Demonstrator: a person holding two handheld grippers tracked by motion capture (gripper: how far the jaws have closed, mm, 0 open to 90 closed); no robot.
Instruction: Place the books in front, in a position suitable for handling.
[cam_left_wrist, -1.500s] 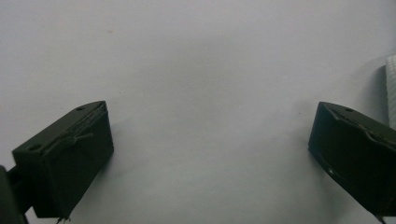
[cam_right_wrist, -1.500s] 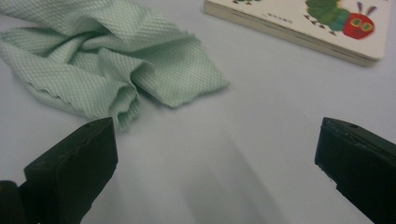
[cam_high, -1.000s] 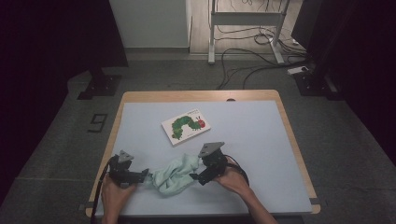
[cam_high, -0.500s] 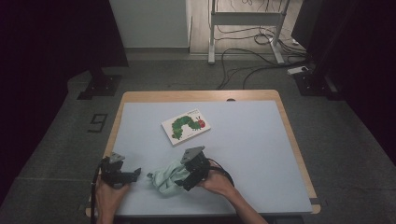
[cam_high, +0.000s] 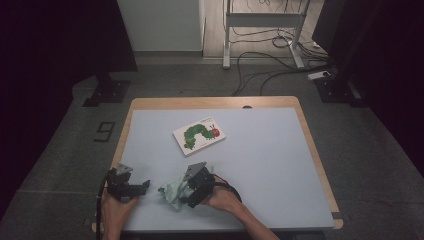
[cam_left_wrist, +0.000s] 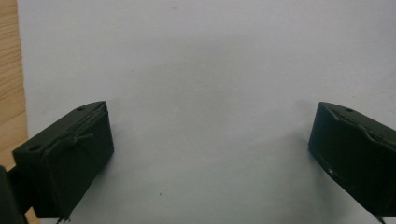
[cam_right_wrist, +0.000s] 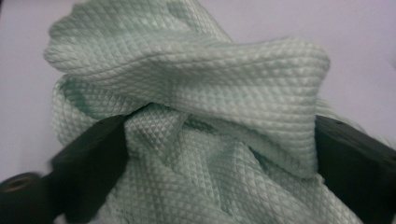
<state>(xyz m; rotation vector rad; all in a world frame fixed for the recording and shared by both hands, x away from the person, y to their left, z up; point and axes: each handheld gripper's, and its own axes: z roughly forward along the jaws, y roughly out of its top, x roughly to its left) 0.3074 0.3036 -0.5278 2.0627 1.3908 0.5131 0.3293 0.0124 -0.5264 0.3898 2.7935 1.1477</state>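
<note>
One pale green cloth (cam_high: 172, 191) of quilted, diamond-textured weave is seen crumpled in a heap near the front edge of the table (cam_high: 280, 150), left of its middle. The right gripper (cam_high: 192, 192) is pressed into the heap from the right; in the right gripper view the folds (cam_right_wrist: 196, 116) are bunched between the two black jaws, which have just been closing around them, though a firm clamp on the fabric cannot be confirmed. The left gripper (cam_high: 142, 186) is held just left of the cloth, apart from it, with its jaws spread wide over bare tabletop and nothing between them. Two hands are counted, one behind each gripper, entering from the near edge.

The table surface is a smooth light grey-blue sheet framed by a wooden border. One picture book (cam_high: 199, 135) with a green caterpillar on its cover lies flat and slightly turned, well apart from the cloth, toward the middle of the table. The right half and the far part of the surface lie bare, giving wide room for movement.

Beyond the table a dark grey floor is seen, with loose cables (cam_high: 265, 55) trailing under a metal stand (cam_high: 260, 30), and dark screens at both sides
</note>
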